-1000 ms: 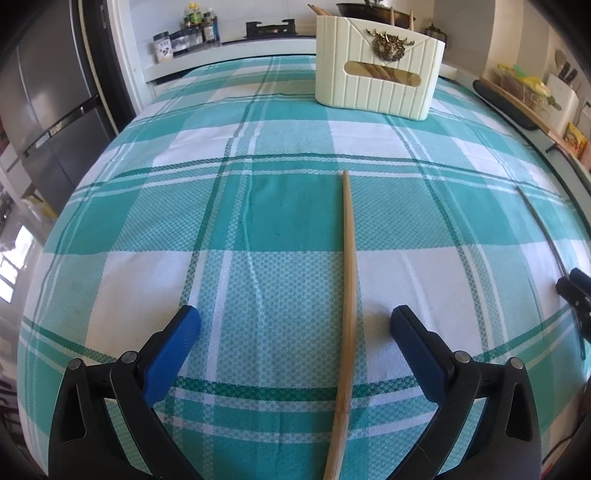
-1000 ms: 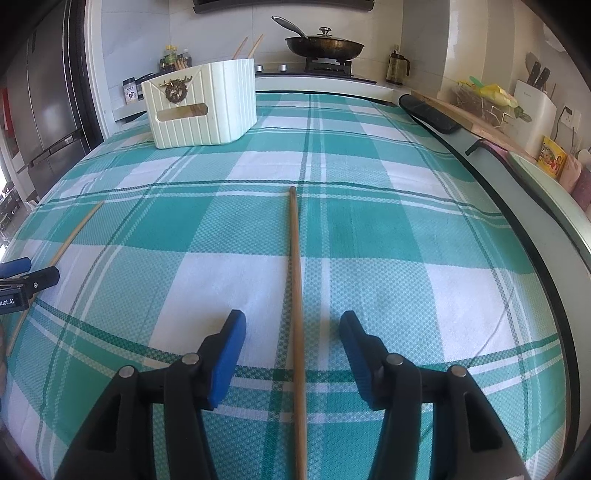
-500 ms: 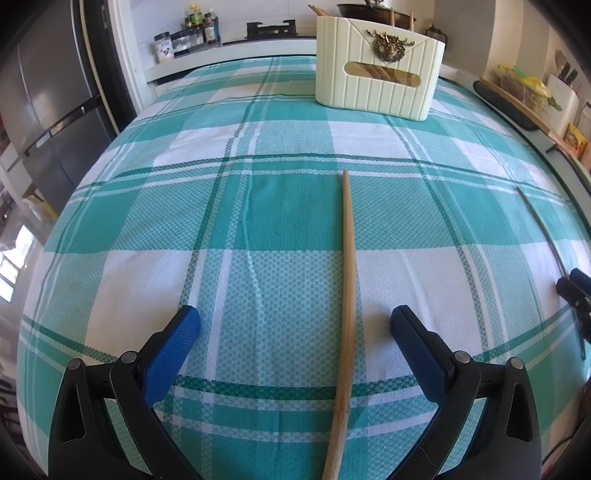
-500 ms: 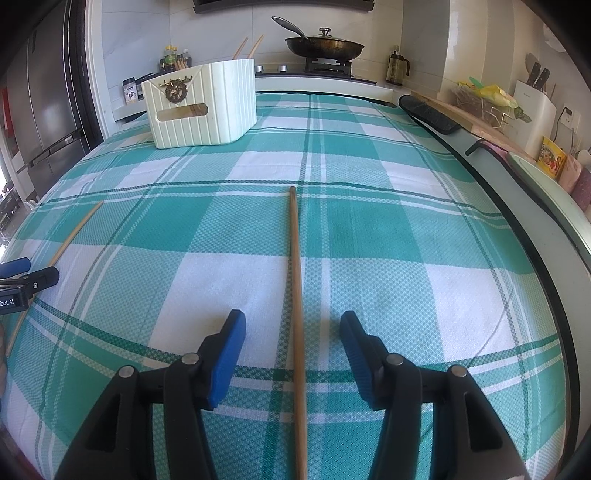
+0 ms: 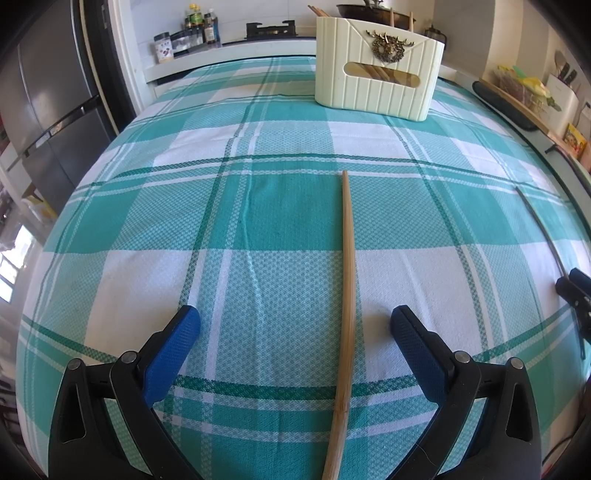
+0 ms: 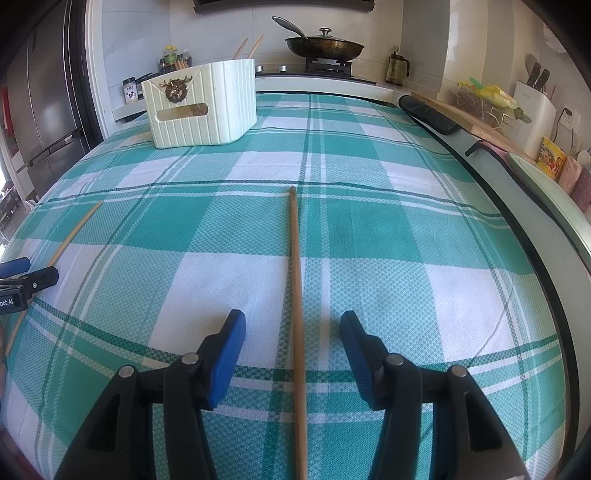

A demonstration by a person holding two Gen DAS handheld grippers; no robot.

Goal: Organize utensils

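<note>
Two wooden chopsticks lie on a teal-and-white checked tablecloth (image 5: 280, 221). One chopstick (image 5: 347, 295) runs between the blue pads of my left gripper (image 5: 295, 323), which is open and hovers over it, pads clear of the wood. The other chopstick (image 6: 297, 314) lies between the pads of my right gripper (image 6: 293, 328), also open and not pressing on it. A cream ribbed utensil holder (image 5: 376, 86) with a deer emblem stands at the far end of the table and holds several chopsticks. Each gripper's tip shows at the edge of the other's view.
Behind the table runs a counter with spice bottles (image 5: 188, 33) and a stove with a lidded pan (image 6: 325, 46). A fridge (image 5: 40, 103) stands at the left. A shelf with a knife block (image 6: 532, 107) and packets runs along the right, past the table's dark edge.
</note>
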